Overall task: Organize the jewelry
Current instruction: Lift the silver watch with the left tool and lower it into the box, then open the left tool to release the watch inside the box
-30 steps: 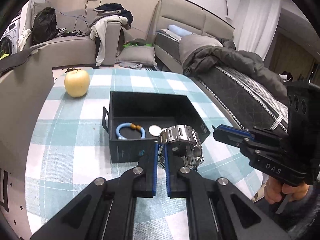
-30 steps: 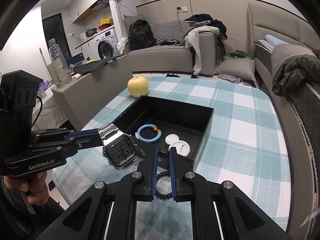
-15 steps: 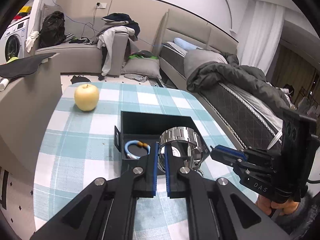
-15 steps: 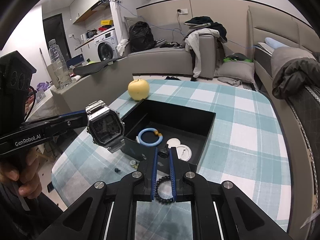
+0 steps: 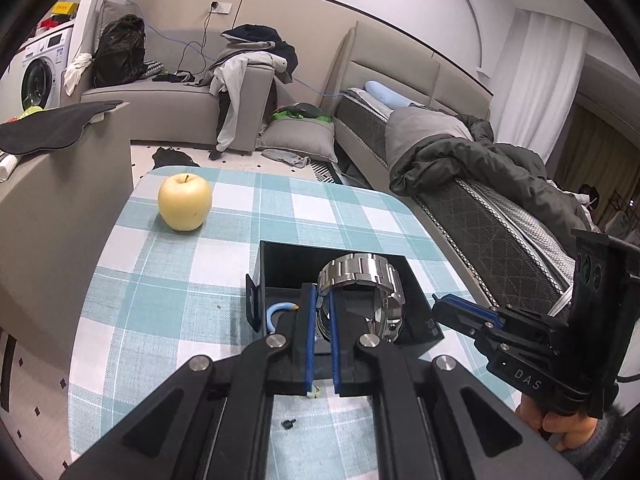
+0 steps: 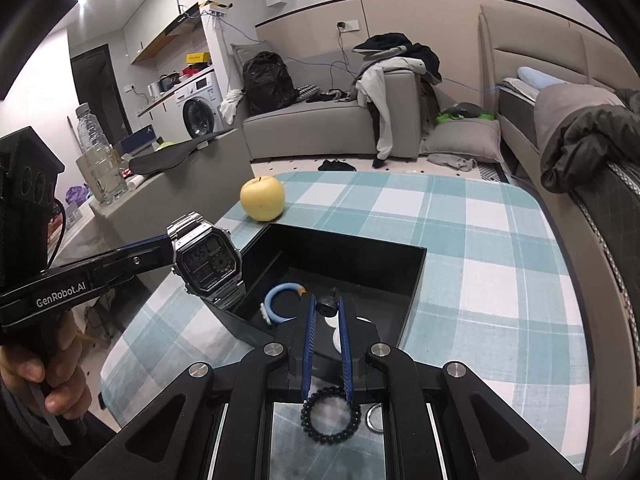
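My left gripper (image 5: 325, 292) is shut on the band of a silver metal watch (image 5: 362, 276) and holds it in the air above the near left corner of the open black box (image 5: 280, 256). In the right wrist view the watch (image 6: 208, 258) faces me, left of the box (image 6: 416, 276). My right gripper (image 6: 326, 300) is shut on a black bead bracelet (image 6: 331, 416); its loop hangs back between the fingers over the box's near wall. A blue bracelet (image 6: 280, 300) and white discs (image 6: 332, 324) lie inside the box.
A yellow apple (image 5: 185, 202) sits on the checked tablecloth (image 6: 480, 240) beyond the box. A small black bit (image 5: 289, 424) lies near the table's front edge. A grey sofa (image 6: 328, 132) stands behind the table and a bed (image 5: 500, 208) along its right side.
My left gripper has lifted the watch and drawn it back to the left of the box. The right gripper with the bead bracelet has hardly moved.
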Available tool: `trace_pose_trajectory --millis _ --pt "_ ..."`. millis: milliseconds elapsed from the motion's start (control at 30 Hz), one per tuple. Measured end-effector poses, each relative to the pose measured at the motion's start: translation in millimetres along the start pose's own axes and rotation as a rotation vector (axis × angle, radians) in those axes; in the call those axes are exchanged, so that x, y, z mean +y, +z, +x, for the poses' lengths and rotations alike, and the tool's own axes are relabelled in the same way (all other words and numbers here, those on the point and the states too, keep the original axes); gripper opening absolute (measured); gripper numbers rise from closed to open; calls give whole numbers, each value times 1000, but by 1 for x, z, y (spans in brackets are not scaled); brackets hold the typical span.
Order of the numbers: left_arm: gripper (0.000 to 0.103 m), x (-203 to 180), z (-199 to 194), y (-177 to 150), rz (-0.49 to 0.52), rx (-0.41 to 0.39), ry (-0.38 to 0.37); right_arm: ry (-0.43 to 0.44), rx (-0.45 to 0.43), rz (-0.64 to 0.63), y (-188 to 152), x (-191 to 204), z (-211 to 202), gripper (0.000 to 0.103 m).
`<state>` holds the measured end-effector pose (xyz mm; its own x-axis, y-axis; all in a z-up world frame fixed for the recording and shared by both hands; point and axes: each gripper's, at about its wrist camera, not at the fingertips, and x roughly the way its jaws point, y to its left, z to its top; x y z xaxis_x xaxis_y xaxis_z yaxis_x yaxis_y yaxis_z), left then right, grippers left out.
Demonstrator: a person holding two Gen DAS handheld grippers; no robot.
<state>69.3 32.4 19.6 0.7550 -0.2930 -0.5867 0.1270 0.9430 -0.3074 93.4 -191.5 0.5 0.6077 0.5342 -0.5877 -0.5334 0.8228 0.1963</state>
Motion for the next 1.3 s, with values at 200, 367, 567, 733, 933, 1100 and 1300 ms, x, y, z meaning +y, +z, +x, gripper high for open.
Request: trace_pose_trajectory --millis 200,367,567,733,933,1100,1300 --pt "2 -3 15 1 20 20 31 -19 53 14 1 1 22 11" --pt "2 -10 29 -3 68 50 57 -31 104 27 1 0 38 11" --pt "2 -12 41 -7 87 87 91 -36 139 49 2 -4 48 11" --pt "2 -14 49 -10 103 110 103 -23 153 35 5 1 54 11" --pt "2 -17 55 -12 120 130 126 -19 167 24 4 4 60 13" --pt "2 -18 58 -15 115 145 128 -18 170 24 3 4 60 13" --pt "4 -16 61 -15 86 178 112 -18 113 8 6 4 43 18"
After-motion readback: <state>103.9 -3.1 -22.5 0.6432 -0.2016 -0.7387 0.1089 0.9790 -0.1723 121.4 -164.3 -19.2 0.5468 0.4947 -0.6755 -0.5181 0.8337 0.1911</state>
